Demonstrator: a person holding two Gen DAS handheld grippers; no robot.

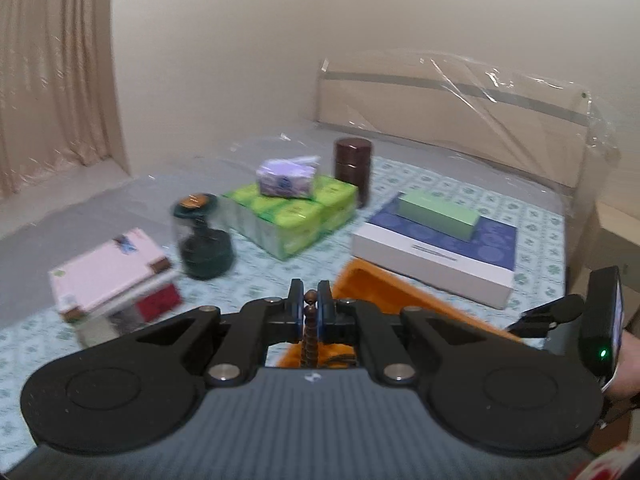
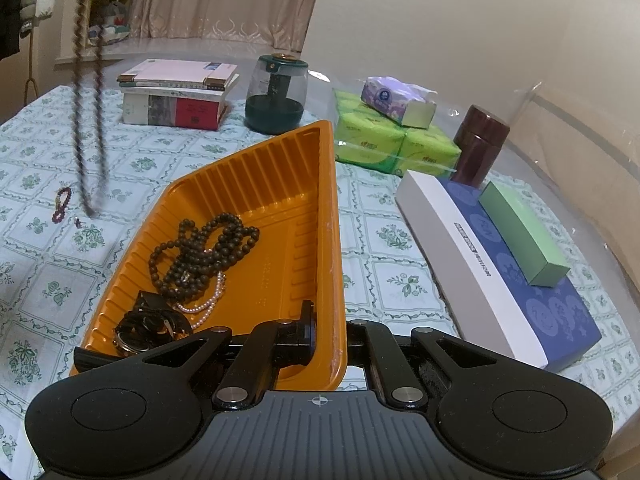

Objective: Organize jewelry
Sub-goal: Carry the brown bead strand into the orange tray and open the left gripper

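My left gripper [image 1: 310,305] is shut on a long string of brown beads [image 1: 309,332], which hangs down between its pads. In the right wrist view that string of brown beads [image 2: 86,120] dangles, blurred, over the cloth left of the orange tray [image 2: 256,184]. My right gripper [image 2: 331,322] is shut on the tray's near right rim, one finger [image 2: 306,332] inside the wall. In the tray lie a dark bead necklace [image 2: 200,252], a pearl strand [image 2: 208,304] and a dark watch [image 2: 148,328]. A small dark-red bead bracelet [image 2: 62,204] lies on the cloth.
On the patterned cloth stand a stack of books [image 2: 176,96], a dark green jar [image 2: 276,96], green tissue packs [image 2: 392,140] topped by a purple pack, a brown canister [image 2: 478,144] and a blue-and-white box [image 2: 500,276] carrying a green box. A plastic-wrapped headboard [image 1: 460,120] is behind.
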